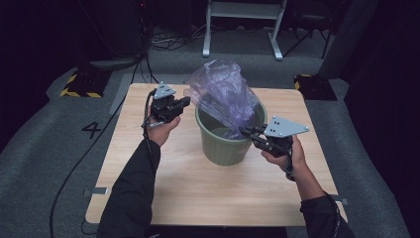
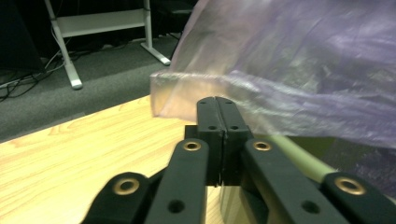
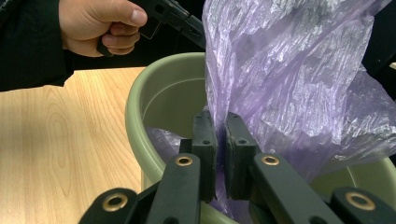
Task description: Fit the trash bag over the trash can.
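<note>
A green bin (image 1: 225, 148) stands in the middle of the wooden table (image 1: 163, 193). A crinkled translucent purple plastic bag (image 1: 223, 91) rises out of it and leans toward the far left. My right gripper (image 1: 246, 131) is at the bin's right rim, shut on a fold of the bag (image 3: 289, 84) just above the bin's rim (image 3: 140, 107). My left gripper (image 1: 186, 101) is left of the bin, its jaws pressed together. Its tips (image 2: 217, 100) sit against the bag's (image 2: 303, 70) lower left edge. I cannot tell whether any film is pinched between them.
The table's near half and its left side are bare wood. On the grey floor behind stand a white metal frame (image 1: 242, 25) and two bases with yellow-black stripes (image 1: 81, 85). A cable (image 1: 74, 168) runs across the floor at the left.
</note>
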A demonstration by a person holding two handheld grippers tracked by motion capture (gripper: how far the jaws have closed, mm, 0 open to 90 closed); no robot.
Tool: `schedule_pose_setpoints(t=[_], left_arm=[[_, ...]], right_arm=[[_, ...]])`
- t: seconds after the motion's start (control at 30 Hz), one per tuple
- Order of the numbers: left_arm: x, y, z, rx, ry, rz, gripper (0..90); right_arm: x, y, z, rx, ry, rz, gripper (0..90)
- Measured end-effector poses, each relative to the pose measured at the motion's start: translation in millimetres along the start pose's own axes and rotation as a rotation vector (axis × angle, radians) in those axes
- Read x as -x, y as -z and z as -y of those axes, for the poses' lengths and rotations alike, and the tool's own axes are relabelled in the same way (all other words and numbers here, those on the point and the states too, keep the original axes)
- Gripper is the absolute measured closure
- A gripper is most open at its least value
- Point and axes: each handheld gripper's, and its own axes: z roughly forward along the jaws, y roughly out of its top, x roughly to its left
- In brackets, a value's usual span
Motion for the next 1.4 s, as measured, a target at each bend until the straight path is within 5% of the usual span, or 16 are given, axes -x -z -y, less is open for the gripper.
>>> schedule_pose_setpoints(t=[0.13,0.27,0.33,0.4,0.5,0.77,0.87,0.9,0.93,1.07,1.27,1.33,1.37,1.4], left_arm=[[-6.1,5.9,3.0,0.038,0.027,-0.003,89.3],[-7.9,6.7,-0.1,0.044,0.038,0.013,39.7],[-5.6,5.5,-1.8,0.054,0.021,0.017,35.9],[-5.2,2.7,-4.7,0.067,0.037,0.013,24.4],[-5.7,-3.8,-11.4,0.075,0.071,0.018,22.1],[-4.5,-27.1,-24.1,0.025,0.109,-0.013,33.2],[-3.7,-34.5,-23.7,-0.012,0.089,-0.003,50.8],[-3.1,-36.3,-23.2,-0.027,0.073,0.004,65.2],[-2.5,-37.5,-22.8,-0.039,0.055,-0.006,65.2],[-3.4,-35.6,-22.3,-0.035,0.026,0.013,88.7],[-2.3,-18.6,-18.6,0.015,0.002,0.021,89.9],[-0.4,-8.5,-15.0,0.056,0.001,0.03,89.9],[1.0,-3.7,-13.2,0.072,-0.003,0.032,89.9],[2.7,0.9,-11.5,0.081,-0.011,0.039,89.9]], right_arm=[[0.6,2.4,2.5,0.002,-0.002,-0.003,85.3],[1.2,4.2,3.6,-0.002,-0.004,-0.011,85.1],[1.1,4.0,3.5,-0.002,-0.001,-0.012,84.6],[0.8,3.0,3.8,-0.003,0.001,-0.014,84.2],[1.0,2.2,6.3,-0.003,-0.005,-0.018,83.6],[2.8,4.7,12.7,0.026,-0.015,-0.043,83.5],[3.4,7.0,13.1,0.027,-0.012,-0.043,83.2],[3.5,7.5,13.1,0.028,-0.012,-0.043,82.9],[3.5,7.5,13.1,0.028,-0.012,-0.043,82.9],[4.1,7.2,12.4,0.019,-0.005,-0.039,82.6],[8.0,8.8,14.8,0.008,-0.025,-0.007,79.7],[9.9,9.4,15.4,0.009,-0.034,0.013,70.4],[11.9,9.4,14.9,0.002,-0.043,0.053,58.0],[11.9,9.4,14.9,0.002,-0.043,0.053,58.0]])
